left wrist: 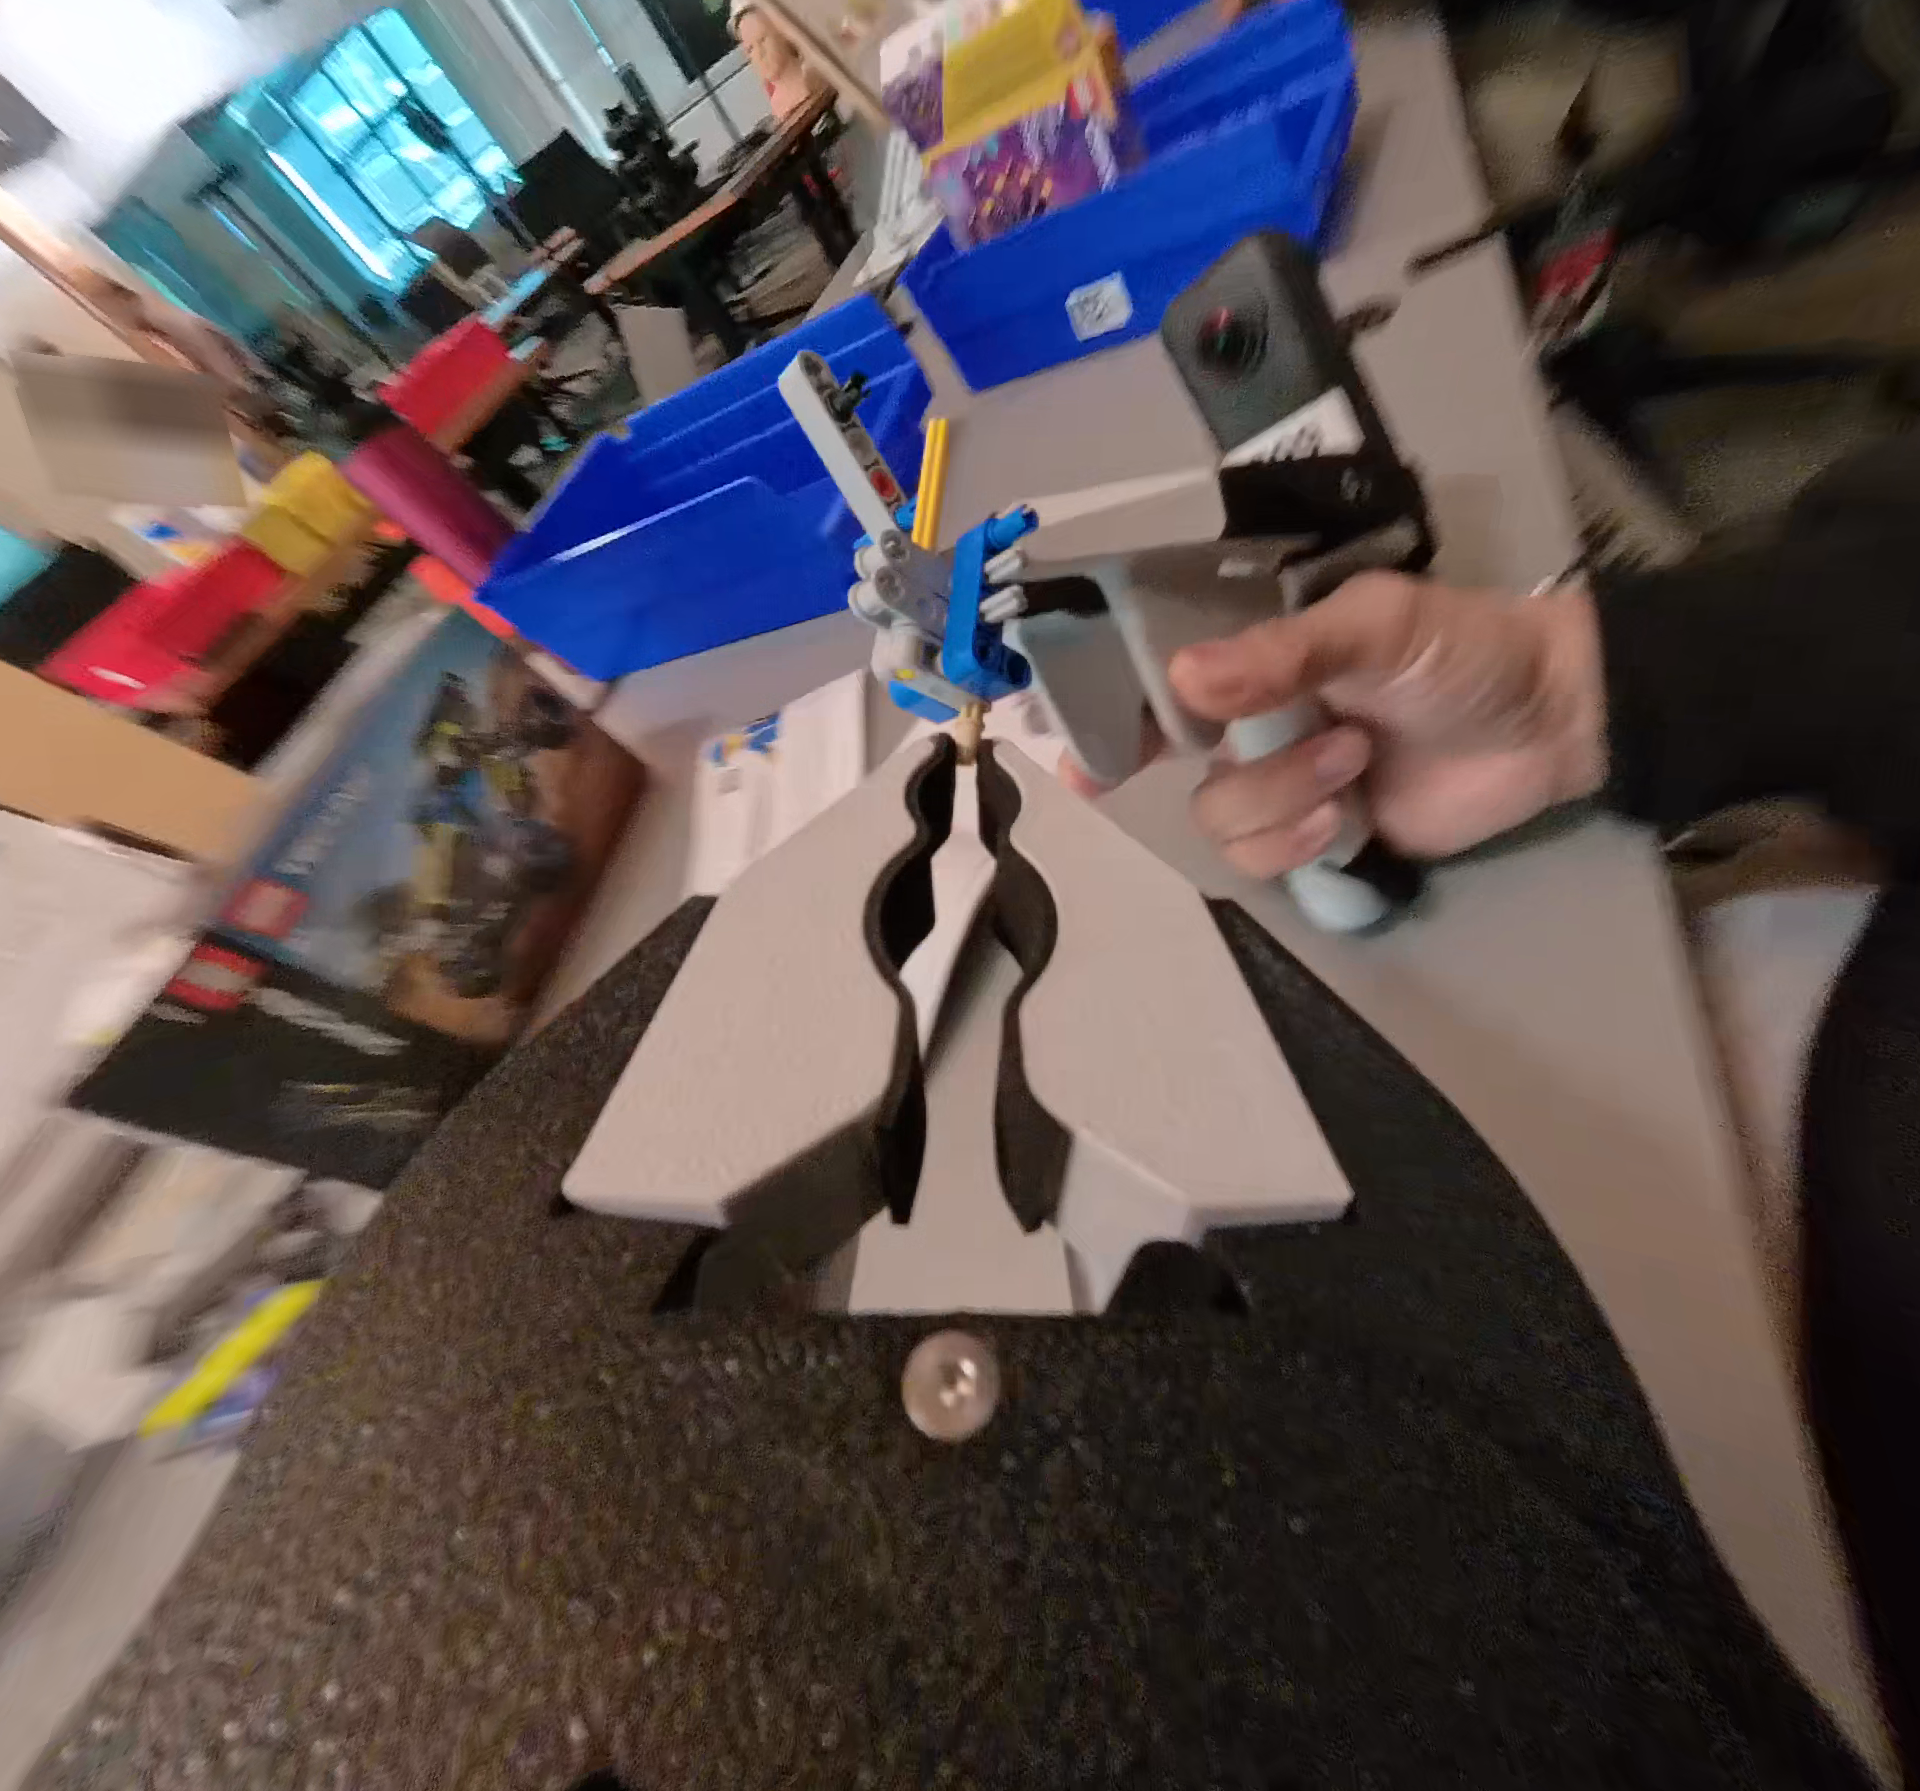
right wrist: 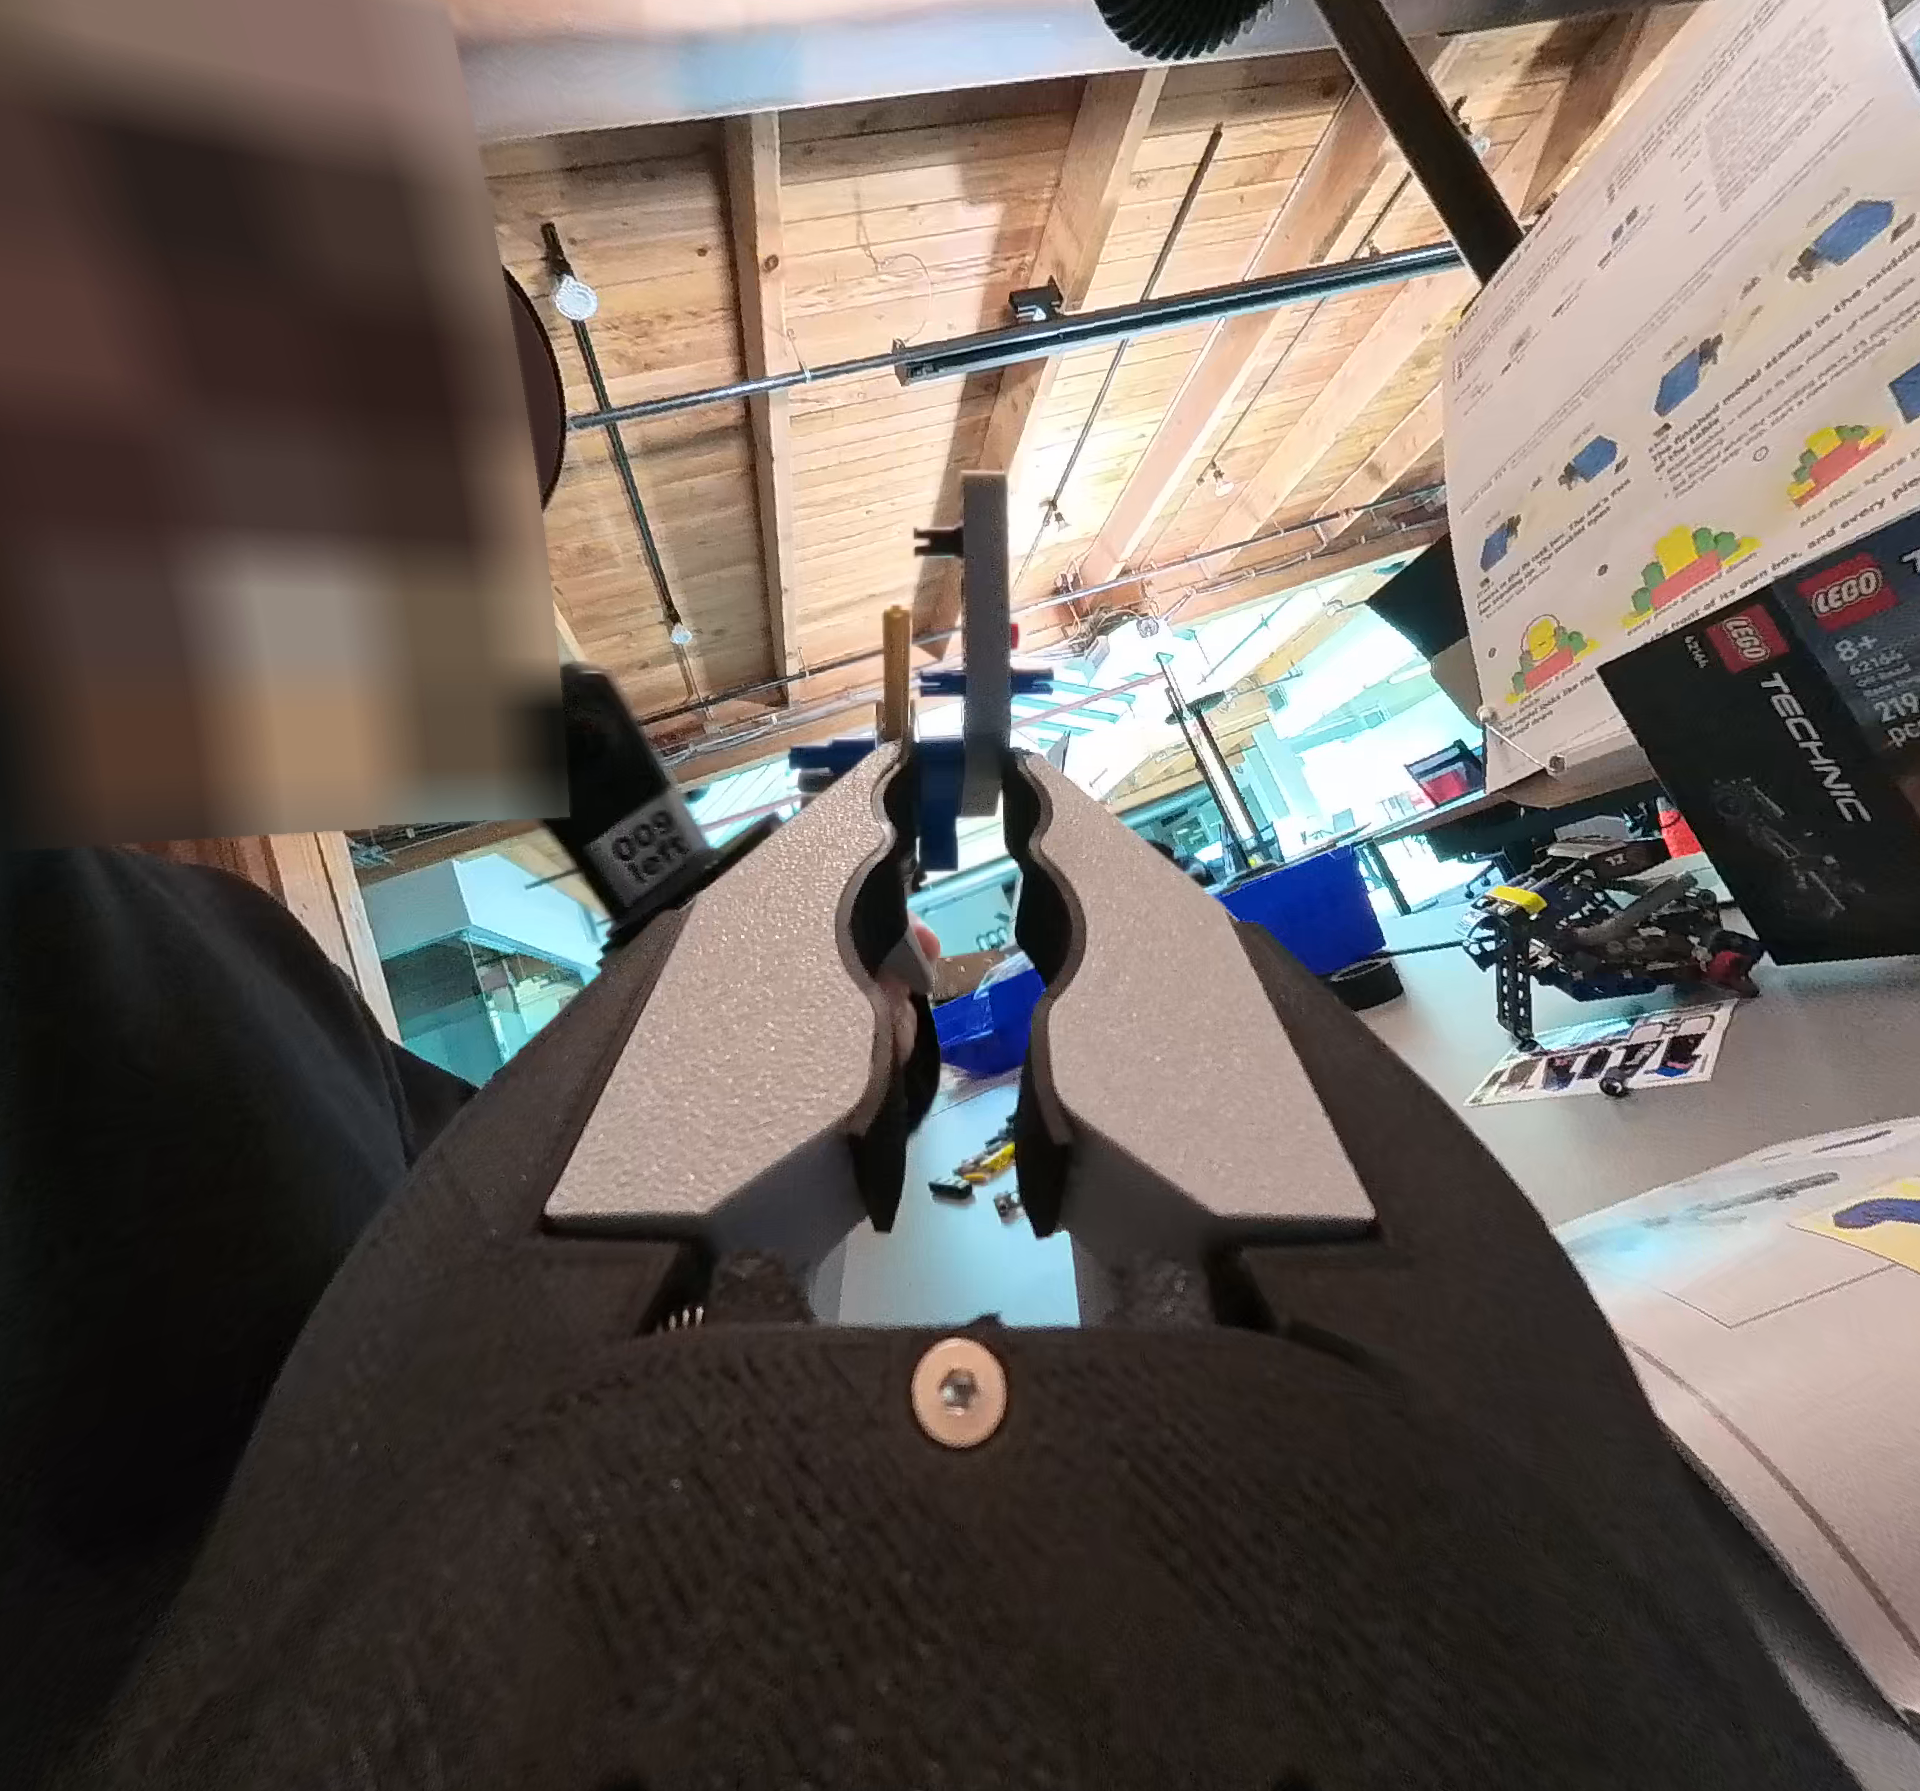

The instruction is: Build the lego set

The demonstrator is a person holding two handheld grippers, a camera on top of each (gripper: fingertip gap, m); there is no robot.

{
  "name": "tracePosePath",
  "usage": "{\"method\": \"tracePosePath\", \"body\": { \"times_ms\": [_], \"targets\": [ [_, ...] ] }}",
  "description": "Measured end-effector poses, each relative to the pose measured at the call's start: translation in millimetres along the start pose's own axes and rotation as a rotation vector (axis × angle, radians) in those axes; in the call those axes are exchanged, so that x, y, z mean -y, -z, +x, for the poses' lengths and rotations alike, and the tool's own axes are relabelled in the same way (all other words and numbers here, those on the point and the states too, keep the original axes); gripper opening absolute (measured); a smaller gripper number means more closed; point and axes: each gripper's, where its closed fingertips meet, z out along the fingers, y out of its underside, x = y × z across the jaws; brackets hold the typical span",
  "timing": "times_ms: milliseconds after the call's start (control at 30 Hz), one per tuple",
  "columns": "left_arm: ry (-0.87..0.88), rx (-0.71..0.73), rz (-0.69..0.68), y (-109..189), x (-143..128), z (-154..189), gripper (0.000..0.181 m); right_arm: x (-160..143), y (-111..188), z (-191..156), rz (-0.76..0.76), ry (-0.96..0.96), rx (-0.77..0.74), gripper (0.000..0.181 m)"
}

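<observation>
Up off table (right wrist: 1507, 1045), small blue-and-grey lego piece (left wrist: 914, 598) pinched between both: left gripper (left wrist: 964, 754) squeezes tan peg, right gripper (right wrist: 951, 785) squeezes blue part. Loose bits (right wrist: 977, 1175) still lie below; build looks early, lots left.

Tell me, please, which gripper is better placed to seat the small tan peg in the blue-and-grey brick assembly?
Left. The left gripper pinches the small tan peg right under the blue-and-grey brick assembly; the right gripper is clamped on that assembly, probably steadying it.
</observation>
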Motion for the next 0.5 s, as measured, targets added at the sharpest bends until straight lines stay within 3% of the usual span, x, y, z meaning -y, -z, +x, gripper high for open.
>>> {"method": "tracePosePath", "body": {
  "times_ms": [133,333,433,500],
  "targets": [
    [0.332,-0.045,0.136,-4,4,-3,0.001,5,3,2,0.033,0.002,-0.012,0.015],
    [0.274,0.115,0.197,-11,5,-9,0.002,15,4,6,0.151,-0.047,-0.046,0.015],
    [0.199,0.243,0.169,-11,1,-15,0.026,21,1,6,0.244,-0.085,-0.078,0.015],
    [0.145,0.312,0.186,-8,7,-18,0.032,24,-2,5,0.290,-0.112,-0.102,0.015]
  ]
}}
